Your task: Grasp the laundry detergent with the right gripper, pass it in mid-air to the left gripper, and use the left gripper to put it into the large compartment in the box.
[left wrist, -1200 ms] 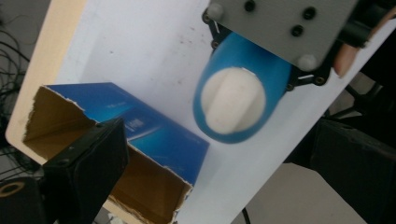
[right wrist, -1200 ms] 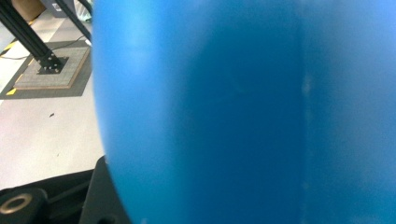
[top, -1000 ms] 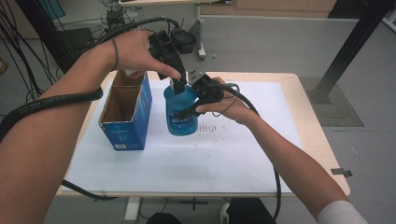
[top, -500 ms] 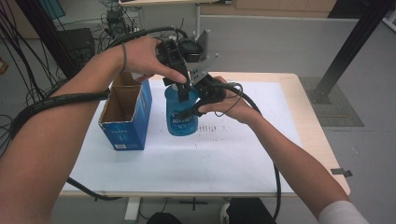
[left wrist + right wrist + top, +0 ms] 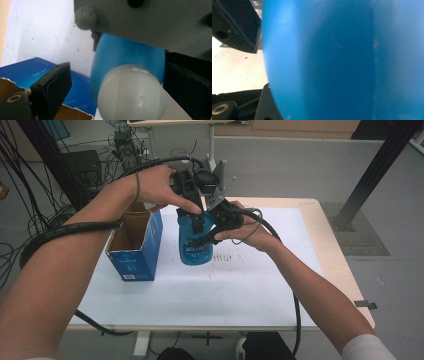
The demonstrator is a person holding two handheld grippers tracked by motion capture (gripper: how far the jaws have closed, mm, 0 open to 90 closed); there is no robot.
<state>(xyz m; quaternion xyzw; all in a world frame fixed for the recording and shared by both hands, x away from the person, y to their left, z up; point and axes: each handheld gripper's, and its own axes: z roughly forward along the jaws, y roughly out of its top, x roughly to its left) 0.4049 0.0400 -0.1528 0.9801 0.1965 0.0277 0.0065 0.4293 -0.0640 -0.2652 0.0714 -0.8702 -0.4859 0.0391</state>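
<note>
A blue bottle (image 5: 194, 247) with a white cap (image 5: 130, 92) stands upright on the white-covered table (image 5: 250, 285). My right gripper (image 5: 210, 232) comes in from the right and is shut on the bottle's upper body (image 5: 342, 60), which looms close in the right gripper view. My left gripper (image 5: 199, 217) points down over the bottle's top. The cap sits between its fingers (image 5: 53, 92), and its jaws have just been closing. A clear gap still shows on one side of the cap, so they are open.
An open blue cardboard box (image 5: 135, 245) stands just left of the bottle, its torn rim (image 5: 30, 72) close under my left gripper. A grey gripper plate (image 5: 150, 22) covers part of the bottle. Cables trail off the table's back and front edges.
My left hand has shifted slightly right, bringing its gripper over the bottle's top. The right gripper and the bottle have stayed in place.
</note>
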